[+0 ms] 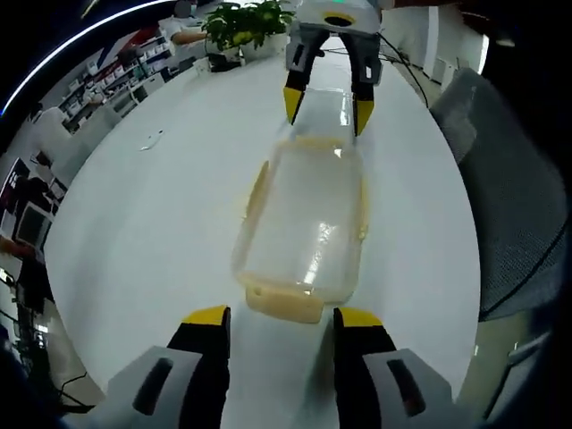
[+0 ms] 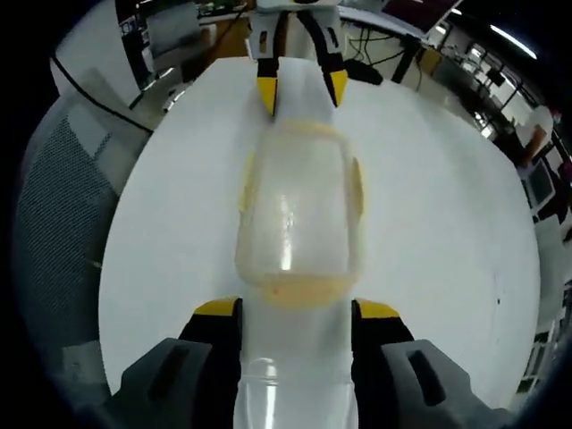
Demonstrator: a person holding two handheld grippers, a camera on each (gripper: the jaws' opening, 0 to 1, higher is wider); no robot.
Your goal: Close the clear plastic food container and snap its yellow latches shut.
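A clear plastic food container [image 1: 304, 223] with pale yellow latches [image 1: 257, 189] lies lengthwise on the white round table [image 1: 152, 223], between the two grippers. My left gripper [image 1: 281, 316] stands open just short of the container's near end latch [image 1: 284, 302], with nothing between its jaws. At the far end, my right gripper [image 1: 327, 107] is open and straddles a clear plastic flap. In the right gripper view the container [image 2: 299, 214] lies ahead of my right gripper [image 2: 297, 309], and the clear flap [image 2: 295, 375] runs between its jaws. The left gripper [image 2: 302, 89] faces it from beyond.
A grey mesh chair [image 1: 514, 179] stands close to the table's edge, and is seen again as the chair [image 2: 63, 206]. A potted plant [image 1: 246, 25] and cables sit at the table's far side. A small object [image 1: 150, 140] lies on the tabletop. Desks and shelves surround the table.
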